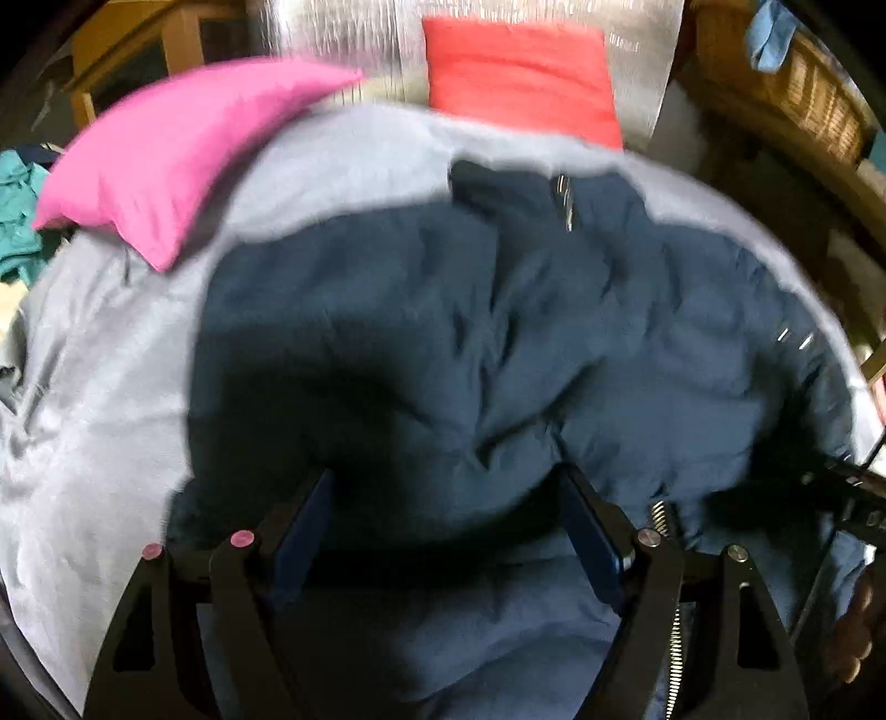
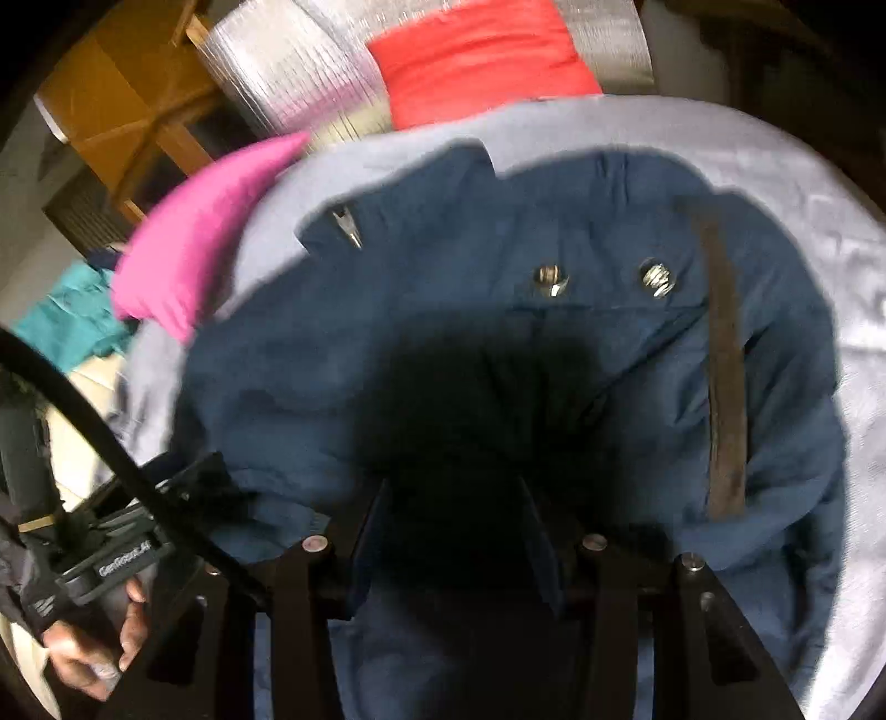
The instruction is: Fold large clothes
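Note:
A dark navy jacket (image 1: 498, 343) lies crumpled on a grey sheet (image 1: 99, 387); it also fills the right wrist view (image 2: 421, 343), with a zip pull (image 2: 348, 226), two metal snaps (image 2: 656, 278) and a brown strap (image 2: 725, 360) showing. My left gripper (image 1: 443, 487) is low over the jacket's near edge with its jaws spread wide and fabric bulging between them. My right gripper (image 2: 451, 493) is low over the jacket too, jaws apart, with dark fabric between the fingers. The left gripper and a hand (image 2: 99, 554) show at the left of the right wrist view.
A pink cushion (image 1: 166, 155) and a red cushion (image 1: 526, 72) sit at the far edge of the sheet, against a silvery panel (image 1: 343, 39). Teal cloth (image 1: 16, 210) lies far left. A wicker basket (image 1: 803, 94) stands at the far right.

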`<act>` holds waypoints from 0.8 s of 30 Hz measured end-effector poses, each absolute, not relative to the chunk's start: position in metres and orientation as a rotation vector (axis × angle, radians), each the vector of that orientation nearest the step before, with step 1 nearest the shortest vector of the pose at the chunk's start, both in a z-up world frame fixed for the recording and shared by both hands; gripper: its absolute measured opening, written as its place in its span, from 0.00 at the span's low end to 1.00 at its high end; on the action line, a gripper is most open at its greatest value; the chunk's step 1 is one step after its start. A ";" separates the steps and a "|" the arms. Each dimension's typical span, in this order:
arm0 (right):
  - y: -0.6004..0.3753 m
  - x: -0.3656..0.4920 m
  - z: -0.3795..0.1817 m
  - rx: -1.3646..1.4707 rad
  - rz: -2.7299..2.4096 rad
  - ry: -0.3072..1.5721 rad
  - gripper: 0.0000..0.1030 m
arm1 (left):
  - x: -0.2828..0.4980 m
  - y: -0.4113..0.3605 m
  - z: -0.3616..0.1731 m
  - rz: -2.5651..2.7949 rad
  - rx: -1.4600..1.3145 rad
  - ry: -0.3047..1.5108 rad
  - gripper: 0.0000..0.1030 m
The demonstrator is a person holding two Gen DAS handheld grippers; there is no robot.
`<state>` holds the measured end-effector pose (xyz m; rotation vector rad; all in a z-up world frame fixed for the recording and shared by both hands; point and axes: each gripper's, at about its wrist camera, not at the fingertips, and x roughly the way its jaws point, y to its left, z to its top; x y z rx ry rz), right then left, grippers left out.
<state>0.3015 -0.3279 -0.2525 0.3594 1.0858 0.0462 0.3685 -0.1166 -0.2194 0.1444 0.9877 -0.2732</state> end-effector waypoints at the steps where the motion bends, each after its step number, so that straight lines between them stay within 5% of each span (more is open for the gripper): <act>1: -0.326 0.300 -0.251 0.351 0.044 1.085 0.50 | 0.367 -0.117 -0.223 -0.265 0.146 0.996 0.83; 15: -0.324 0.293 -0.255 0.317 0.049 1.069 0.50 | 0.362 -0.130 -0.236 -0.236 0.235 0.999 0.88; 20: -0.348 0.291 -0.240 0.475 0.100 1.115 0.50 | 0.351 -0.120 -0.202 -0.300 0.185 0.961 0.88; 22: -0.369 0.283 -0.222 0.522 0.095 1.048 0.55 | 0.347 -0.110 -0.178 -0.316 0.164 0.887 0.88; 24: -0.397 0.271 -0.201 0.536 0.040 0.937 0.77 | 0.346 -0.096 -0.164 -0.314 0.126 0.846 0.88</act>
